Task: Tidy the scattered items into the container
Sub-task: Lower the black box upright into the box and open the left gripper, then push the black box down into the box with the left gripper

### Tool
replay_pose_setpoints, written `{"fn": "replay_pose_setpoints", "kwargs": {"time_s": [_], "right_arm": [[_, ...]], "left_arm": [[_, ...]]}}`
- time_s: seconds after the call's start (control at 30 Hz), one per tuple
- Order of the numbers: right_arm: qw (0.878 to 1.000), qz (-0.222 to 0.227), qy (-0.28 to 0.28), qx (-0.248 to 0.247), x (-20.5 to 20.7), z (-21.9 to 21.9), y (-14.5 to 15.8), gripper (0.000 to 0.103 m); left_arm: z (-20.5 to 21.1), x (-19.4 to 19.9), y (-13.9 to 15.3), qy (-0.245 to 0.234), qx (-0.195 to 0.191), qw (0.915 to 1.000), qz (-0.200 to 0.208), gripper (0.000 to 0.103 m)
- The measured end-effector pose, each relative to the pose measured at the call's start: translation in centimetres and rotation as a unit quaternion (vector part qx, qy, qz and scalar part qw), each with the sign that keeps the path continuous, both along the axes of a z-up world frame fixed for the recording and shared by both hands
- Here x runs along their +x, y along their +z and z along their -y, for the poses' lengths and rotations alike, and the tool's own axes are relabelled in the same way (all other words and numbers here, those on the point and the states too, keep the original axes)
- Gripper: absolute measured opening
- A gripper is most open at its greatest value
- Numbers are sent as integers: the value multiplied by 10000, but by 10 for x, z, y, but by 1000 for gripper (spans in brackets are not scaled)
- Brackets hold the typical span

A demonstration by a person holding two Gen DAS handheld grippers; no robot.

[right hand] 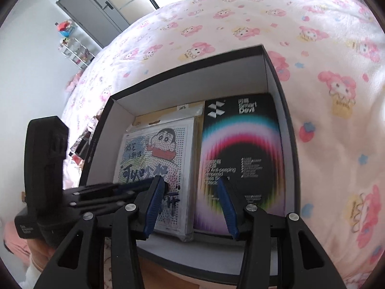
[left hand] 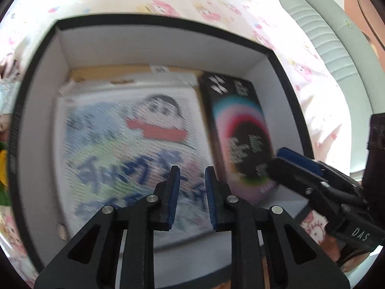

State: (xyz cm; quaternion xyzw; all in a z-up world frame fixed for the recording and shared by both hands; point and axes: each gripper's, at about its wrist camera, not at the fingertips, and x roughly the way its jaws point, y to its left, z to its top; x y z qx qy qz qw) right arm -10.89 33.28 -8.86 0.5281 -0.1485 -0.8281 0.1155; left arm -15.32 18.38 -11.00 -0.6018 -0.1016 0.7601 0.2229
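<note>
cartoon pack (left hand: 125,144) in box (left hand: 38,101) | below left fingers (left hand: 173,192), untouched

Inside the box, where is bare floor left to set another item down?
Only a strip of the box floor along the near wall, before the cartoon board and black package. Those two lie side by side over the rest, atop a tan packet.

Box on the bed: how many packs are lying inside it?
3 show in the box: the cartoon pack on the left, the black rainbow pack on the right, a tan pack partly underneath. More may hide.
</note>
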Motion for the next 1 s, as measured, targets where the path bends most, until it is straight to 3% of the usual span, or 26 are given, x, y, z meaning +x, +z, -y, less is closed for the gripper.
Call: {"fn": "replay_pose_setpoints", "kwargs": {"time_s": [0.1, 0.27, 0.37, 0.47, 0.6, 0.73, 1.0], "right_arm": [[9992, -97, -107, 364, -14, 5, 9, 42], [9925, 60, -193, 1206, -48, 12, 5, 42], [9910, 309, -22, 1301, -76, 11, -1, 42], [9872, 456, 95, 1523, -102, 12, -4, 42], [9853, 729, 202, 1531, -129, 13, -17, 42], [9844, 865, 281, 1508, -144, 13, -32, 42], [9844, 1005, 329, 1409, -147, 13, -48, 42]], "left_arm": [[9, -16, -1, 133, 23, 9999, 8, 20], [2, -51, -2, 156, -501, 9984, -203, 20], [1, -73, -3, 210, -626, 9976, -187, 23], [22, -86, -7, 291, -562, 9980, 54, 36], [17, -95, -15, 269, -802, 9964, 68, 37], [16, -106, -37, 66, -624, 9977, 243, 37], [22, -99, -32, -60, -194, 9996, 215, 36]]}}
